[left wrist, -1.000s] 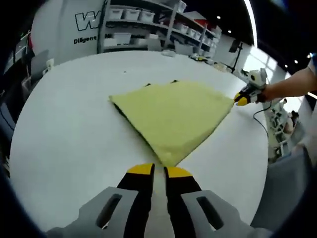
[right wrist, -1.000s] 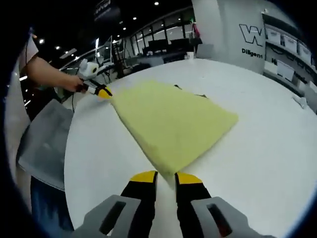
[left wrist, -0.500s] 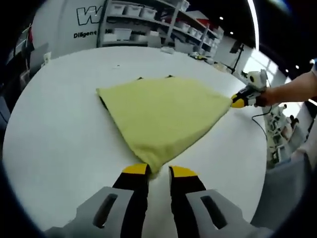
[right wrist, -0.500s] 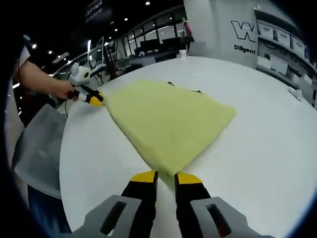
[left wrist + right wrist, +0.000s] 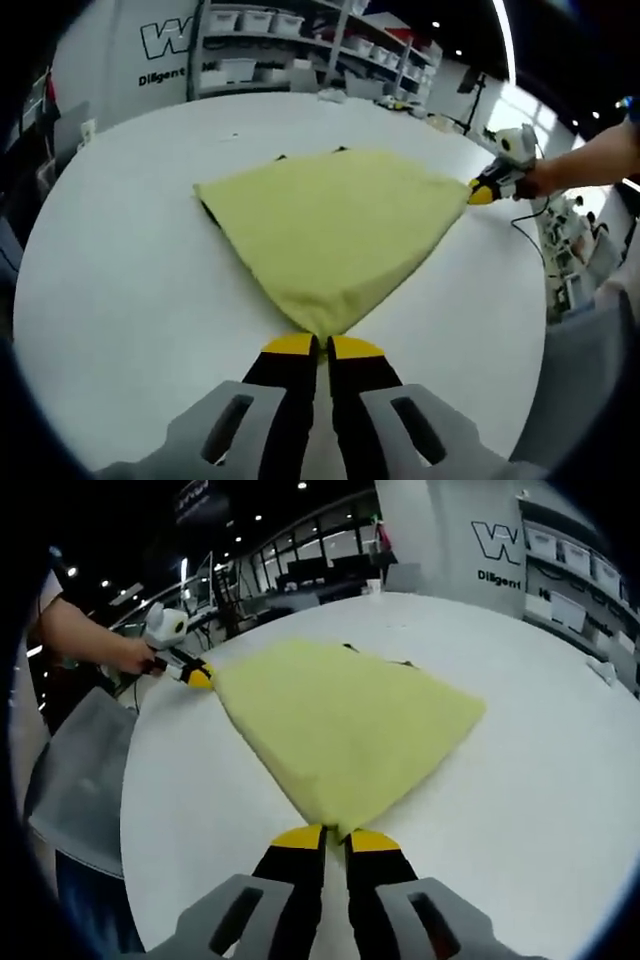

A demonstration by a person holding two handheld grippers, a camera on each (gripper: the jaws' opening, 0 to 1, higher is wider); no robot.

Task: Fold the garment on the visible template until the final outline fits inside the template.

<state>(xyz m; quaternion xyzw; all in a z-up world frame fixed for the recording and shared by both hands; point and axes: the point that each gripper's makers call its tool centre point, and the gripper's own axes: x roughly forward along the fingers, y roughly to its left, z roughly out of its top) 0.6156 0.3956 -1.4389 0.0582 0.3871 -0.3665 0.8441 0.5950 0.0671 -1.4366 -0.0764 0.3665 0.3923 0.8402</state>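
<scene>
Garment: the pale yellow, soft-looking folded cloth garment (image 5: 335,225) lay flat near the middle of the round white table (image 5: 120,270), roughly a four-cornered slab with one corner aimed at each camera.
Left claw: the left claw (image 5: 313,346), black with yellow tips, sat at the near corner of the cloth, its jaws pressed together with that corner pinched between them.
Right claw: the right claw (image 5: 336,837) looked the same at its own corner, yellow tips nearly touching and a bit of fabric nipped in.
Key relation: from each claw the cloth ran straight ahead and fanned out; the two held corners were at opposite ends of one edge, so that edge was the long line between the hands. Neither hand was nearer, each was already on its corner.
Template: dark slivers (image 5: 281,158) peeked out at the far edge, probably the template beneath, though too small to be sure.
Left gripper view adds: the right claw off at the far right corner, held by a bare forearm (image 5: 590,165), and shelving with bins (image 5: 250,20) behind.
Right gripper view adds: the left claw by the far left corner, and a grey sheet (image 5: 80,770) hanging off the table's edge.
Likely next: lifting that edge over, I'd guess.
</scene>
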